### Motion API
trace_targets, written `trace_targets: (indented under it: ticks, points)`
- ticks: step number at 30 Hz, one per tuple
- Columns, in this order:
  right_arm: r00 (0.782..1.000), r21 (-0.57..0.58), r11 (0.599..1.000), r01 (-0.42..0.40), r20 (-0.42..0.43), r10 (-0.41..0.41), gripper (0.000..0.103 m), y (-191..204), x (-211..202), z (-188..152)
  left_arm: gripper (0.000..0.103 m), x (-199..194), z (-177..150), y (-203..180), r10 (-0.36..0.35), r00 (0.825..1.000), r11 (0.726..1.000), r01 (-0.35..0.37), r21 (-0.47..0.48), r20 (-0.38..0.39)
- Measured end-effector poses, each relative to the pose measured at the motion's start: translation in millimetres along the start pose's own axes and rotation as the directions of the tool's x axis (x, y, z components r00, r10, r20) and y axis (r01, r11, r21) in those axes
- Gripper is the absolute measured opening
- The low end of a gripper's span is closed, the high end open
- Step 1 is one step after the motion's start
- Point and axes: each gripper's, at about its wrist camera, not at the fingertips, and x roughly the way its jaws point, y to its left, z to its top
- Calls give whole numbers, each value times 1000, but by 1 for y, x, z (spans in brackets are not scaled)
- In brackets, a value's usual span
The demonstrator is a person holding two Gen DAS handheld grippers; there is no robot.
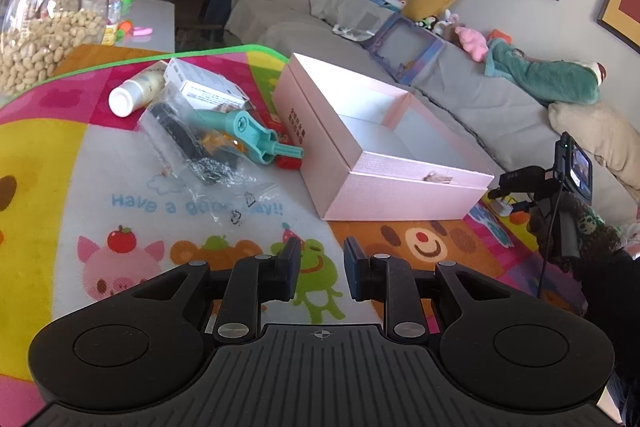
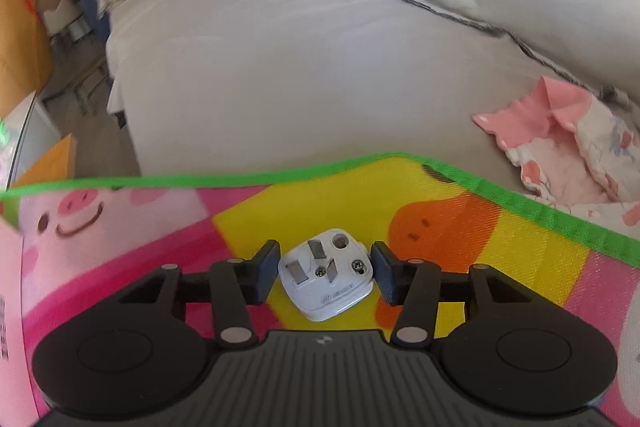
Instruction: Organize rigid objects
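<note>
My right gripper (image 2: 326, 269) is low over the cartoon mat (image 2: 520, 267), and its pads sit against both sides of a white plug adapter (image 2: 326, 279) lying prongs up. In the left wrist view an open pink box (image 1: 400, 195) stands mid-mat with a small item in its near corner. Left of it lie a white bottle (image 1: 136, 91), a small white carton (image 1: 204, 83), a teal toy tool (image 1: 256, 135) and a clear plastic bag (image 1: 200, 155). My left gripper (image 1: 322, 273) hovers nearer, with a narrow gap between its fingers and nothing in it.
A glass jar of peanuts (image 1: 48, 23) stands at the far left. A grey sofa (image 2: 320, 67) with toys and cushions runs past the mat's green edge (image 2: 540, 211). A pink cloth (image 2: 560, 139) lies on it. A gloved hand (image 1: 580, 227) holds the right gripper.
</note>
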Motion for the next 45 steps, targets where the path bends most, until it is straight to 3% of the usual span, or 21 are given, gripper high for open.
trace_targets:
  ticks: [2, 5, 10, 16, 20, 24, 25, 27, 28, 31, 36, 38, 41, 45]
  points:
    - [1000, -12, 1000, -17, 10, 18, 50, 4, -14, -7, 26, -1, -1, -2, 2, 1000, 1000, -2, 5, 0]
    - [993, -29, 994, -107, 45, 109, 49, 8, -54, -27, 26, -4, -4, -3, 13, 1000, 1000, -13, 11, -7]
    - [957, -205, 941, -268, 54, 285, 49, 20, -137, -75, 26, -1, -9, -8, 60, 997, 998, -58, 27, -44]
    - [865, -365, 793, -488, -81, 495, 49, 57, -201, -123, 26, 2, -14, -17, 88, 994, 995, -85, 42, -66]
    - [789, -393, 720, -572, -23, 614, 49, 85, -234, -110, 26, -2, -14, -19, 128, 990, 990, -124, 62, -64]
    - [725, -460, 695, -552, 146, 673, 50, 126, -258, -71, 26, -2, -5, -16, 178, 983, 982, -175, 65, -37]
    - [732, -464, 714, -524, 184, 656, 52, 136, -258, -62, 26, -3, -1, -13, 197, 980, 979, -195, 53, -26]
    - [767, -467, 765, -443, 244, 593, 64, 155, -259, -52, 26, -5, 9, -3, 244, 970, 970, -244, 8, 0]
    - [769, -484, 763, -428, 249, 589, 66, 162, -257, -53, 26, -6, 14, 4, 264, 964, 964, -264, -21, 11]
    - [761, -522, 714, -467, 174, 625, 67, 169, -245, -69, 26, -4, 33, 27, 301, 953, 949, -296, -113, 34]
    - [797, -599, 662, -449, 67, 601, 67, 178, -222, -109, 26, 25, 68, 56, 349, 937, 921, -337, -197, 26]
    - [794, -621, 645, -446, 59, 606, 67, 181, -221, -114, 27, 38, 76, 60, 376, 926, 915, -366, -171, 28]
    - [772, -587, 634, -504, 23, 635, 67, 189, -219, -102, 33, 48, 80, 61, 397, 917, 913, -391, -116, 39]
    - [743, -553, 592, -586, -76, 665, 67, 228, -211, -86, 35, 46, 77, 66, 356, 934, 933, -353, -67, 39]
